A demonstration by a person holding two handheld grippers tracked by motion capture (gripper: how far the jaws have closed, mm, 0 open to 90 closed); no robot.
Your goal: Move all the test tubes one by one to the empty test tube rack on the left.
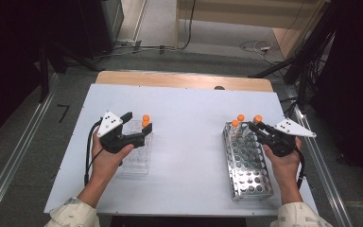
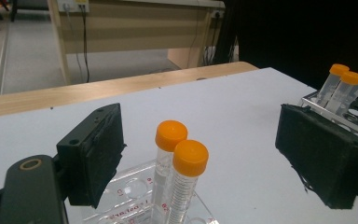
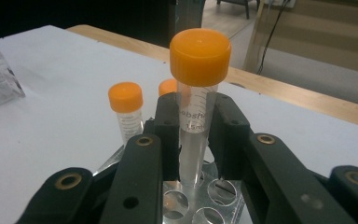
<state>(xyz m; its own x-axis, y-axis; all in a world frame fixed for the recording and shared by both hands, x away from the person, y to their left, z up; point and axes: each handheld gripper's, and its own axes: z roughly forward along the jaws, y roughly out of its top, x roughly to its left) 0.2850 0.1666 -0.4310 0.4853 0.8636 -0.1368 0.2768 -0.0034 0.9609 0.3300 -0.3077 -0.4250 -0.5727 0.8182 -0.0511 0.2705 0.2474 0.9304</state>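
My right gripper (image 3: 193, 126) is shut on a clear tube with an orange cap (image 3: 199, 60), holding it upright just above the holes of the metal rack (image 3: 200, 205). From above, that gripper (image 1: 257, 126) sits at the far end of the metal rack (image 1: 248, 163), the held tube's cap (image 1: 258, 118) beside two more orange-capped tubes (image 1: 237, 120) standing in the rack. My left gripper (image 2: 205, 163) is open, its jaws wide on either side of two orange-capped tubes (image 2: 182, 161) standing in a clear plastic rack (image 2: 135, 200). In the high view it (image 1: 142, 132) rests over that clear rack (image 1: 137, 153).
The white board (image 1: 189, 123) lies on a wooden table whose far edge (image 1: 184, 80) shows beyond it. Cables and dark stand legs lie on the floor past the table. Metal rails run along both sides.
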